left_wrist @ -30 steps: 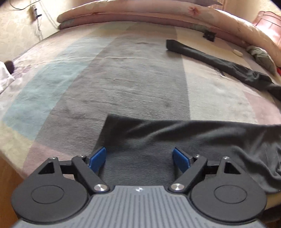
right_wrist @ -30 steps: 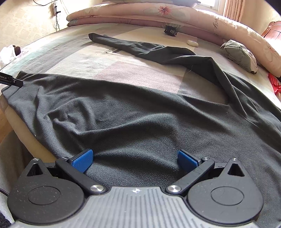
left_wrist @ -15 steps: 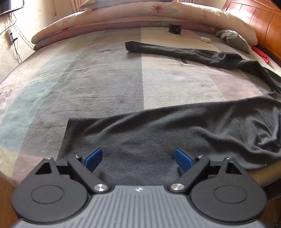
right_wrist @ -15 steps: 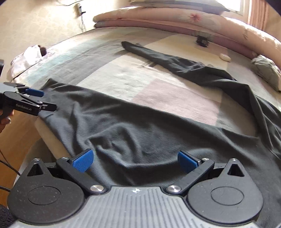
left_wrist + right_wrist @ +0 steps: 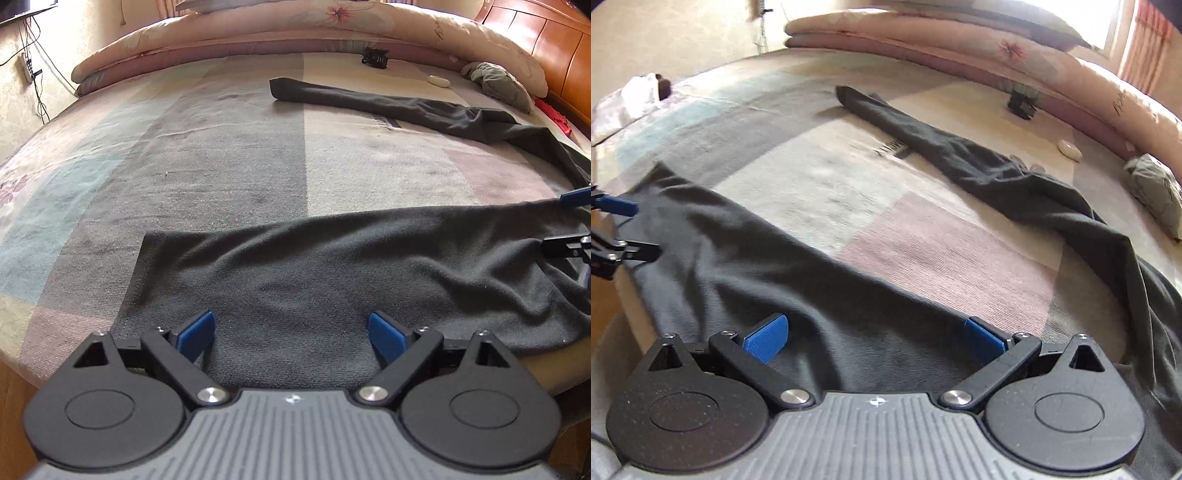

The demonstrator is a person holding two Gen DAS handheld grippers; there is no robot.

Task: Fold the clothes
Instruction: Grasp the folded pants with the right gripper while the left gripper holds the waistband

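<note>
Dark grey trousers [image 5: 332,266] lie spread on the striped bed cover [image 5: 221,166], the near leg running along the bed's front edge. The far leg [image 5: 406,107] stretches toward the quilt. My left gripper [image 5: 291,328] hovers open over the near leg's cuff end, its blue pads apart and pressing nothing. My right gripper [image 5: 875,332] is open too, above the same leg [image 5: 775,266] further right, with cloth under it but not pinched. Each gripper shows at the edge of the other view: the right gripper [image 5: 572,221] and the left gripper [image 5: 617,229].
A rolled pink quilt [image 5: 295,33] lines the far side and a wooden headboard [image 5: 546,48] the right. By the quilt lie a grey-green bundle [image 5: 498,83], a small white object [image 5: 439,80], a black clip [image 5: 375,59] and a red item [image 5: 552,110]. White cloth [image 5: 635,99] lies far left.
The left view has swung right, bringing the right gripper's tips in at its right edge. The left jaws widened a little. The right gripper has shifted right along the near leg.
</note>
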